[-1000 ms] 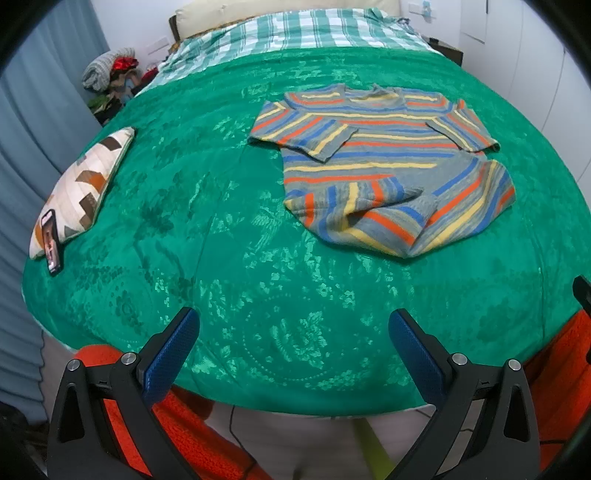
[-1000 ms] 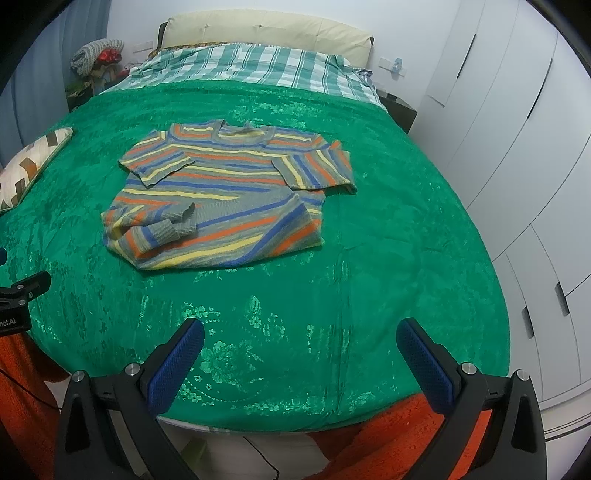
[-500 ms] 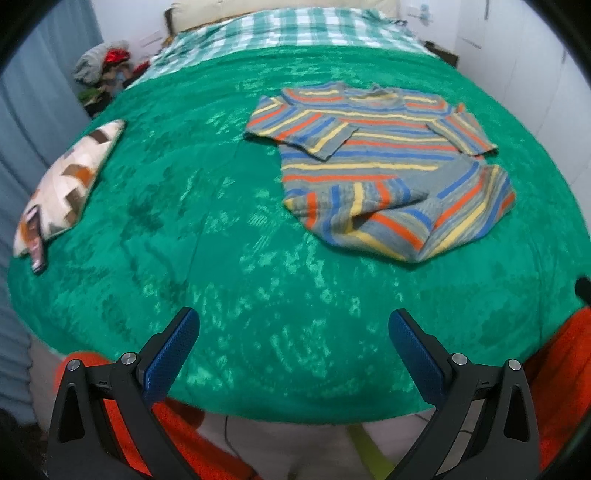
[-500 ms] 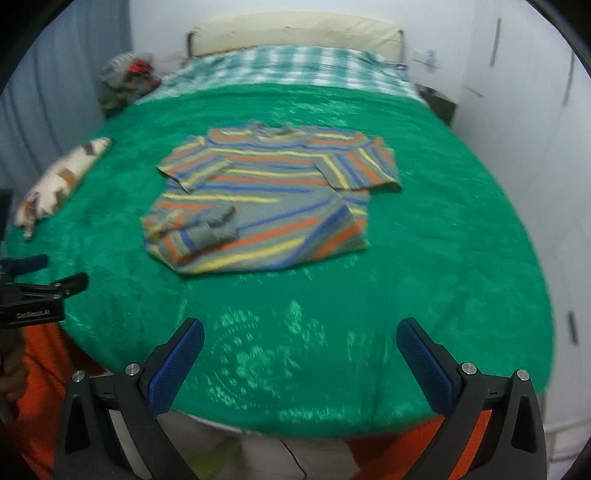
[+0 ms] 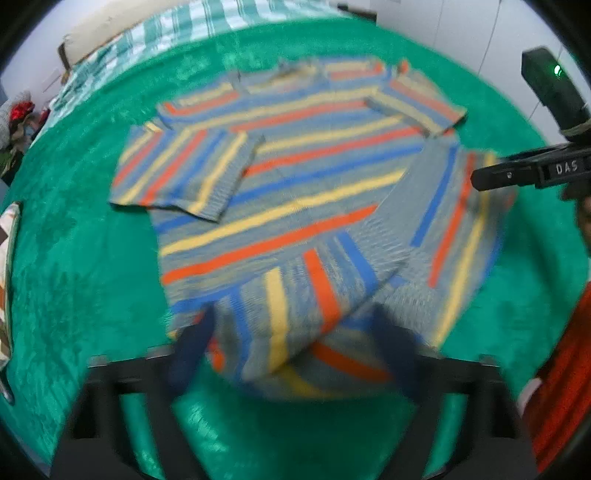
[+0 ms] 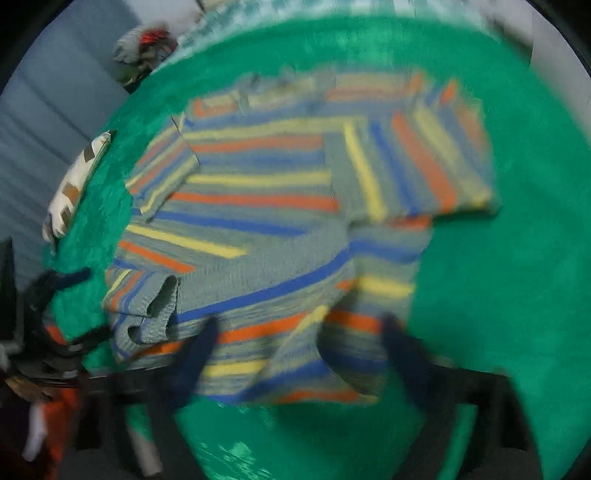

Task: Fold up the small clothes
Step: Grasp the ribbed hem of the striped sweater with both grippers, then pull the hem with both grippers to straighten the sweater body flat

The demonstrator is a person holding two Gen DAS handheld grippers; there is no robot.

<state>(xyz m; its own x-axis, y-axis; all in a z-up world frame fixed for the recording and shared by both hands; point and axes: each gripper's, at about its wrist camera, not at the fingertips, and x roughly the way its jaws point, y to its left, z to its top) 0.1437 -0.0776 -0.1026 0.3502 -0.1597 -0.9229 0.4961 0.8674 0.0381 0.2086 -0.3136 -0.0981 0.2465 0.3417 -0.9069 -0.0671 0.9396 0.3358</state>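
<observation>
Striped sweater (image 5: 295, 192) is lying on the green bedspread (image 5: 81, 266), mid-bed, both sleeves folded in over the body, bottom hem bunched and partly turned up toward the near edge. Left tool (image 5: 295, 347) is hovering right at that near hem, blue fingers (image 5: 192, 343) spread wide, gripping nothing; frames are blurring so contact is unclear. Right tool (image 6: 299, 354) is sitting over the hem's other end, fingers (image 6: 402, 350) likewise released and apart, with fabric showing between them. Each tool is showing at the edge of the other's view. Patterned pillow (image 6: 74, 184) is resting at the bed's left edge, well apart from the sweater. Plaid sheet (image 5: 192, 22) is covering the head end. White wardrobe doors (image 5: 461, 33) are standing beyond the right side.
</observation>
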